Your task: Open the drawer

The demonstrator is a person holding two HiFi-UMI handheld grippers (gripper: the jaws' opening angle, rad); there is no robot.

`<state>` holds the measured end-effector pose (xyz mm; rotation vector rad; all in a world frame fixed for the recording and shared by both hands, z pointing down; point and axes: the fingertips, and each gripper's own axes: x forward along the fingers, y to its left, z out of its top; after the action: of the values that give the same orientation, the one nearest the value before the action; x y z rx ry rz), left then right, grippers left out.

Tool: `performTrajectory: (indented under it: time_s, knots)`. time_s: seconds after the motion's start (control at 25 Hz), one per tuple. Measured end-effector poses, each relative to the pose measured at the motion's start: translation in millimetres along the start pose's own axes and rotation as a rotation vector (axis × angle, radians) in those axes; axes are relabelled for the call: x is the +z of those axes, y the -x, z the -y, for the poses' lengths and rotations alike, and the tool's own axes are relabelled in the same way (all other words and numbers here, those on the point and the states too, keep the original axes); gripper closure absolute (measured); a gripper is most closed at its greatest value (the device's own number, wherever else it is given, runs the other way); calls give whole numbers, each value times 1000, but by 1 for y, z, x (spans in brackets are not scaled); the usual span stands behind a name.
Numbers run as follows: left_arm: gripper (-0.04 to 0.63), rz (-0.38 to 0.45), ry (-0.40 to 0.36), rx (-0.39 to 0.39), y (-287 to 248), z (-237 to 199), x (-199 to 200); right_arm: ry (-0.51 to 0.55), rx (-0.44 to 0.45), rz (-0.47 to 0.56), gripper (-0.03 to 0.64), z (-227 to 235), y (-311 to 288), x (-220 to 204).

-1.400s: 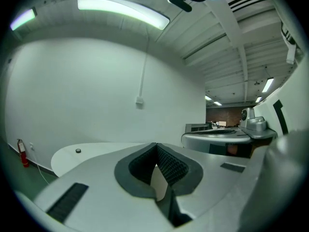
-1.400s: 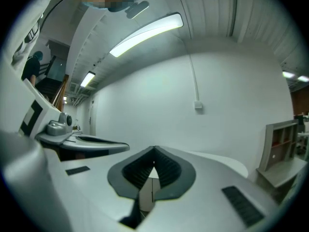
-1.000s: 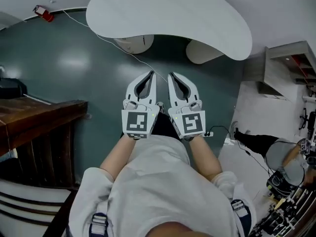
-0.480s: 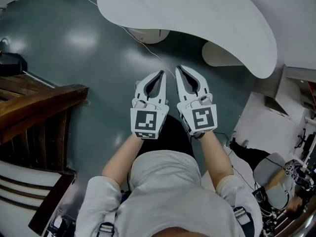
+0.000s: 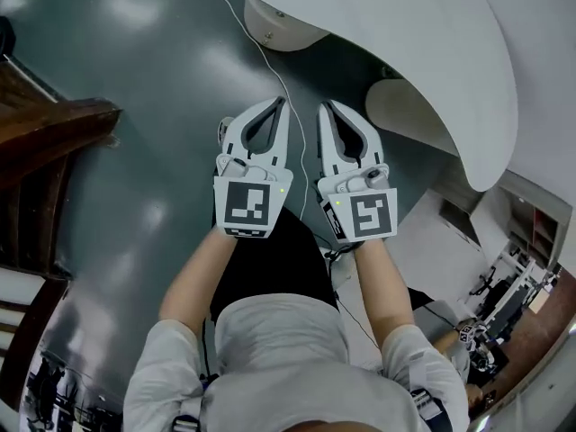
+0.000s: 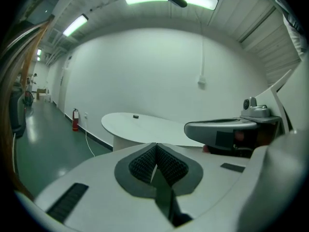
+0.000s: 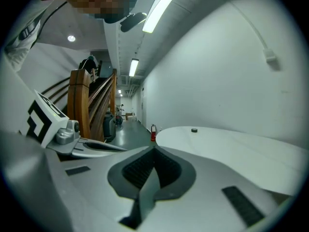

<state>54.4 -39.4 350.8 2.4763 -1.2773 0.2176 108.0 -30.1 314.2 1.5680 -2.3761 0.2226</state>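
No legible words, brands, numbers or signs in any view. Only printed patterns noted: left cube marker (image 5: 246,203) on the left gripper (image 5: 280,103) and right cube marker (image 5: 367,216) on the right gripper (image 5: 325,106). Both are black-and-white square codes, not characters. Fire extinguisher (image 6: 75,119) at far wall: label too small to read.
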Motion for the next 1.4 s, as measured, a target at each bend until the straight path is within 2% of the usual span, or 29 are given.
performTrajectory:
  time_s: [0.16,0.28,0.36,0.52,0.64,0.84,0.96,1.04,1.24,1.4]
  knots:
    - [589,23,13,9,-18,-27,-25,19,20,-34,604,-8,-31,-31]
    - [589,51,62,22,-31,-47,-40,24,45,-60,603,-17,-53,-53]
    - [589,79,81,47,-40,-63,-47,32,55,-59,603,-23,-69,-61]
    - [589,78,59,53,-63,-77,-69,46,73,-41,603,-21,-95,-75]
    - [589,76,92,49,-82,-85,-89,71,64,-36,603,-15,-114,-88]
    - [589,133,145,51,-122,-105,-112,43,61,-52,603,-10,-130,-101]
    - [589,148,84,70,-139,-112,-121,65,66,-83,603,-9,-131,-104]
    - [589,124,64,59,-155,-117,-133,94,86,-99,603,-12,-130,-104]
    - [589,61,251,55,-203,-132,-165,101,107,-140,603,-6,-139,-114]
    - [589,36,294,46,-225,-134,-176,113,132,-159,603,-9,-149,-119]
